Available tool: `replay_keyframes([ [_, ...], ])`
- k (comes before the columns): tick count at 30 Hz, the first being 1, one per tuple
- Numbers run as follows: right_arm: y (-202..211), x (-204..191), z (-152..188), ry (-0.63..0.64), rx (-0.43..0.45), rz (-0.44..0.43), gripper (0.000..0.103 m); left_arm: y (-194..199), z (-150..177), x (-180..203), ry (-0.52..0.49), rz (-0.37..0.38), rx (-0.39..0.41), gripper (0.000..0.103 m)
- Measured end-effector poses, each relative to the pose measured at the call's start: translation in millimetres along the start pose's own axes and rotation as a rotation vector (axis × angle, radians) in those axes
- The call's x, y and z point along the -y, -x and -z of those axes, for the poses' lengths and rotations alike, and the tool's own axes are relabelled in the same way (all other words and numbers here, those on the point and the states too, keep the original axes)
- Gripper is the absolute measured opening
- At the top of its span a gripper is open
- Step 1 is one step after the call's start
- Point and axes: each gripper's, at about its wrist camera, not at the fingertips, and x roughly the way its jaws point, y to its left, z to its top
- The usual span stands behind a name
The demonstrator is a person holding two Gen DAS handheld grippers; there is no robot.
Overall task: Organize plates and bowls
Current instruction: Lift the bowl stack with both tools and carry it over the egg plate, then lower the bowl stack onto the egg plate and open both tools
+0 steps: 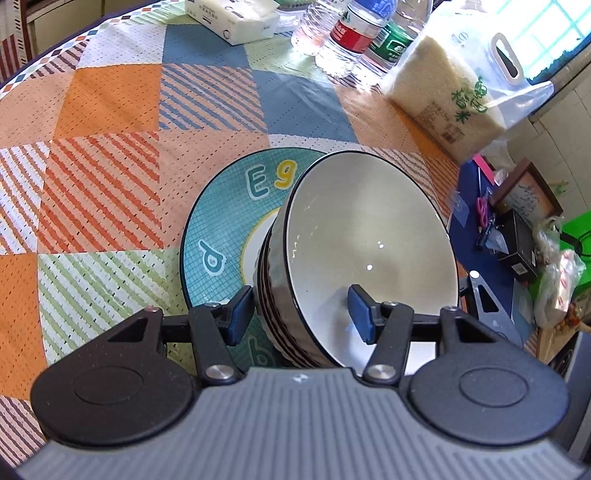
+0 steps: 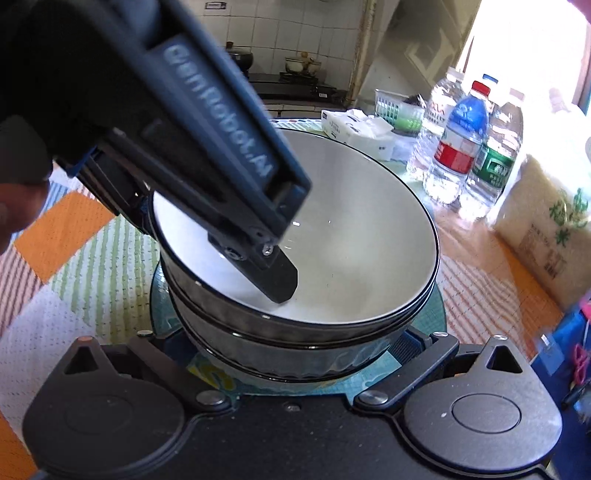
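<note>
- Bowl stack (image 1: 354, 258): several dark-walled bowls with pale insides are nested together and are seen resting on the teal plate, near the middle of the table.
- Teal plate (image 1: 221, 221): a grid pattern with letters and a digit is printed on it; it lies flat on the tablecloth under the stack.
- Left gripper (image 1: 301, 314): its blue pads are set astride the near rim of the top bowl, one outside the wall and one inside. The jaws are spread wider than the wall; contact of the outer pad cannot be judged.
- Right gripper (image 2: 295, 345): its fingers are spread to either side of the lower stack, at the near edge. The fingertips are largely hidden behind the bowls, so a grip cannot be confirmed.
- Tablecloth (image 1: 110, 155): a patchwork of orange, blue, green and striped squares.
- Water bottles (image 1: 347, 33): grouped upright at the far side.
- Rice bag (image 1: 454, 88): at far right, beside the bottles.
- Tissue pack (image 1: 236, 18): at the far edge, left of the bottles.
</note>
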Motion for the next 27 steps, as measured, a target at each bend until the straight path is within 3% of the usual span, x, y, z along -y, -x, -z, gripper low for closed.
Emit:
replay_keyframes([
  [2,-1,-1,-1,0.01,-0.008,0.011,0.103,1,2,2,0.023,-0.026,0.018,0.057],
  [7,2,-6,-4,-0.008,-0.049,0.055,0.103,19,12,20,-0.009,-0.18,0.089,0.067],
  [11,22,-13,1,-0.016,-0.037,0.086,0.102,50,18,22,0.035,-0.199,0.143,0.072],
  [15,56,-9,7,-0.064,-0.016,0.029,0.102,87,29,31,-0.004,-0.244,0.192,0.084],
  [22,116,6,12,-0.209,-0.012,-0.004,0.102,150,64,42,-0.031,-0.336,0.253,0.092],
  [27,157,16,12,-0.282,-0.012,0.071,0.102,188,90,51,-0.074,-0.36,0.258,0.093],
])
